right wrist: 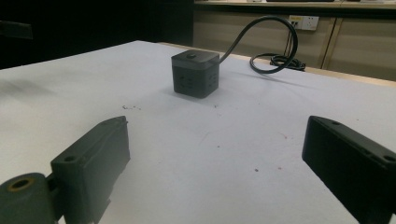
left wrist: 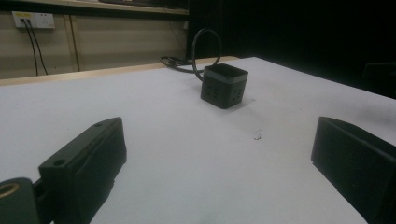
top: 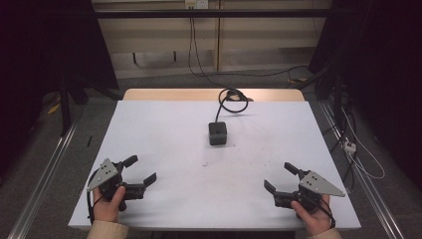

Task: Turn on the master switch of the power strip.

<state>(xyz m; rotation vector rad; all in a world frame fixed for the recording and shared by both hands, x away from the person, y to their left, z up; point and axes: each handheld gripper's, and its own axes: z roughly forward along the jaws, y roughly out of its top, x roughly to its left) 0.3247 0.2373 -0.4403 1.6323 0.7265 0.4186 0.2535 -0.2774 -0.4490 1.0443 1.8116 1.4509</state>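
Both hand-held grippers, left (top: 142,171) and right (top: 280,177), are held released and empty at the table's (top: 164,129) near edge. No approach is begun, judging by this. Next, the cube socket (top: 217,133) must be reached.

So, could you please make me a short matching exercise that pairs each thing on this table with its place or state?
Things:
1. cube power socket
2. black cable
3. left gripper
4. right gripper

Places or states:
A. looped at the table's far edge
B. open, at the near left corner
C. on the middle of the white table
D. open, at the near right corner

Pairs: 1-C, 2-A, 3-B, 4-D
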